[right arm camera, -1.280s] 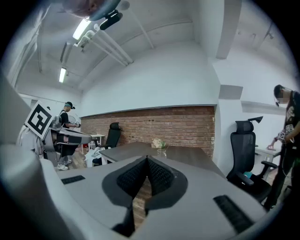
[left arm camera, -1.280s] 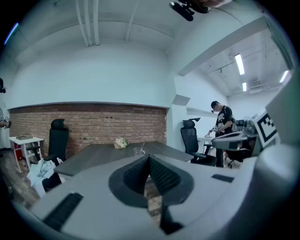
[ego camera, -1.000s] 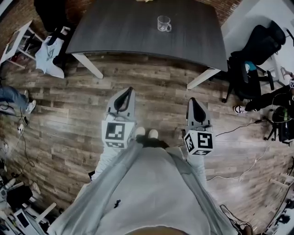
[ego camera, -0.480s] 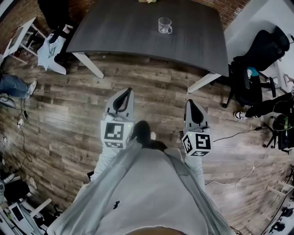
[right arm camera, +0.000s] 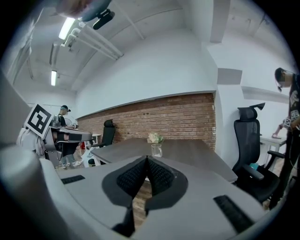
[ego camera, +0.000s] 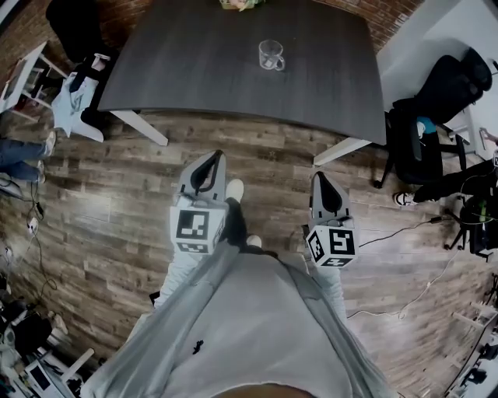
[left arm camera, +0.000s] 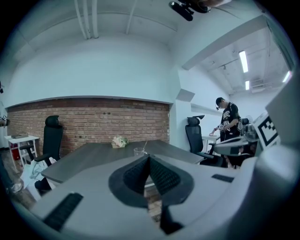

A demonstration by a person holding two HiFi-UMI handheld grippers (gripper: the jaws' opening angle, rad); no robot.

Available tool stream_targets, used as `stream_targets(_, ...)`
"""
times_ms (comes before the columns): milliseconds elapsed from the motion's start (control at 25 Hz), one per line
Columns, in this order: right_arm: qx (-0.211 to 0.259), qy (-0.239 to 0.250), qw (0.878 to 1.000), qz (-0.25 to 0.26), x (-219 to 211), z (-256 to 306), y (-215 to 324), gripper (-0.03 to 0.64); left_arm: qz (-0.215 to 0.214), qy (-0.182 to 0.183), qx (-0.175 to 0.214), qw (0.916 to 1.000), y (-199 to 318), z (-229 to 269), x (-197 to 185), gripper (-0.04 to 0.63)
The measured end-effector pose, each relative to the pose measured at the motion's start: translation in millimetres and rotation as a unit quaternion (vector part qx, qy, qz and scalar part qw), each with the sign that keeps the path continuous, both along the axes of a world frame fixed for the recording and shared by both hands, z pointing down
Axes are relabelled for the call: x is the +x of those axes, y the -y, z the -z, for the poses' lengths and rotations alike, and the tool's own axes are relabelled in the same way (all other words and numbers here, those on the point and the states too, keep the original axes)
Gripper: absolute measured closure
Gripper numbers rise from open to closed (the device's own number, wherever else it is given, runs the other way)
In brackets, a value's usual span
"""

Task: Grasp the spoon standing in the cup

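Observation:
A clear glass cup [ego camera: 271,55] stands on the dark grey table [ego camera: 194,70], towards its far side. In the left gripper view the cup [left arm camera: 139,151] shows a thin spoon handle [left arm camera: 145,143] leaning out of it. The right gripper view has the cup [right arm camera: 156,150] just above the jaw tips. My left gripper [ego camera: 212,157] and right gripper [ego camera: 321,179] hang over the wooden floor, well short of the table. Both are shut with nothing between their pads, as their own views show for the left gripper [left arm camera: 149,160] and right gripper [right arm camera: 146,161].
A small pale bunch [ego camera: 237,4] lies at the table's far edge. A black office chair [ego camera: 436,101] stands at the right, with cables [ego camera: 405,225] on the floor near it. A white seat with cloth [ego camera: 74,101] is at the left. A person [left arm camera: 228,123] stands at the right.
The table and cup have shifted lower and nearer in the head view as the person steps forward. Both grippers keep their place in front of the body and stay shut.

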State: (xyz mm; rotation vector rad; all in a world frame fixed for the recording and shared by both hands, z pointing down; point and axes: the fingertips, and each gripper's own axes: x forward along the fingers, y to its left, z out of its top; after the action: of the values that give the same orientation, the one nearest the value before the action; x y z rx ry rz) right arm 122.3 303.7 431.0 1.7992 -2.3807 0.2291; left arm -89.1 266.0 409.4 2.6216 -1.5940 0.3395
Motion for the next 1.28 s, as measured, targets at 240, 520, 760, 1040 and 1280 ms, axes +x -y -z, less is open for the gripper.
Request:
stream_targets(240, 0.003, 0.001, 1.0, -0.011, -8, 10, 80, 0.6, -0.015, 0.001, 0.011, 0.9998, 86, 14, -5, 0.577)
stream_targets(520, 0.009, -0.002, 0.999, -0.032, -17, 18, 159, 0.601, -0.03, -0.001, 0.013, 0.9995, 171, 20, -17, 0.577)
stream_targets(760, 0.009, -0.002, 0.999, -0.05, -23, 16, 201, 0.601, -0.045, 0.0, 0.005, 0.999, 216, 12, -26, 0.577)
stream_targets(1040, -0.006, 0.002, 0.997, -0.073, -20, 9, 221, 0.601, -0.06, 0.001, -0.009, 0.9981, 242, 4, -28, 0.577)
stream_targets(1280, -0.026, 0.007, 0.997, -0.07, -11, -6, 246, 0.601, -0.054, -0.005, -0.028, 0.9982, 268, -11, -19, 0.577)
